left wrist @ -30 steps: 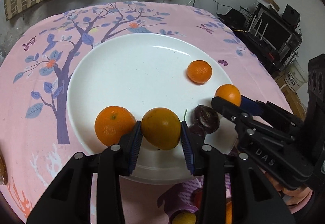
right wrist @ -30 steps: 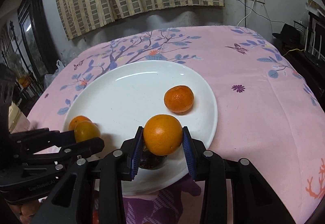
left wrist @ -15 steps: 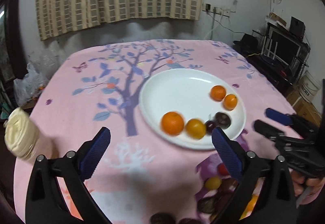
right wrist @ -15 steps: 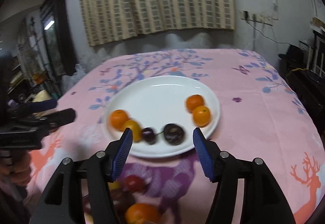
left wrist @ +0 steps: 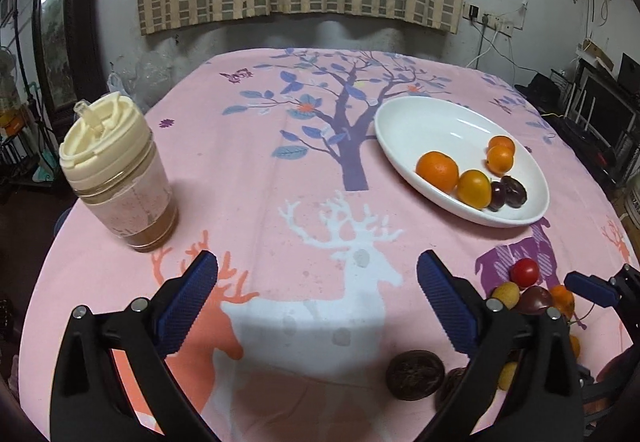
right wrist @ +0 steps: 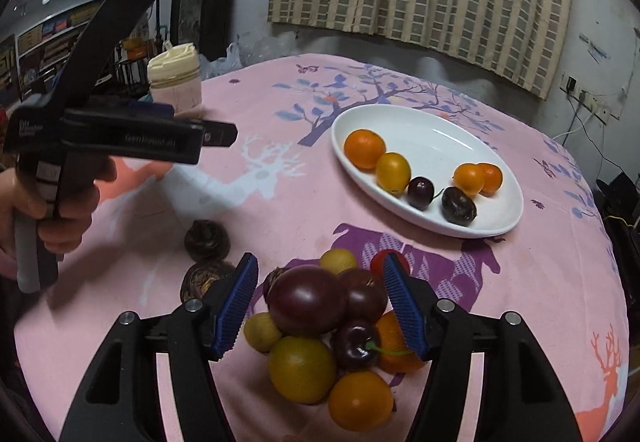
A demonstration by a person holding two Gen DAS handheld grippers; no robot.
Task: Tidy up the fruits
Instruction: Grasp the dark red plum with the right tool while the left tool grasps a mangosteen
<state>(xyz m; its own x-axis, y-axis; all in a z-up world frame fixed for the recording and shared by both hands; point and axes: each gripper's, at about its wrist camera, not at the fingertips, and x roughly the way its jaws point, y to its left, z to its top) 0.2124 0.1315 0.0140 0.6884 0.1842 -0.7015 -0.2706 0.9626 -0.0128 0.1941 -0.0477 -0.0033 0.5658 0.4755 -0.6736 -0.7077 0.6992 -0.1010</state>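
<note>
We are holding the left gripper wide open and empty over bare pink tabletop, beside a lidded jar. We are holding the right gripper about half open, jaws still opening, over the loose fruit pile; a dark plum is sitting between the pads, not pressed. The white plate is sitting farther back, carrying four oranges and two dark fruits. Two brown wrinkled fruits are lying left of the pile.
</note>
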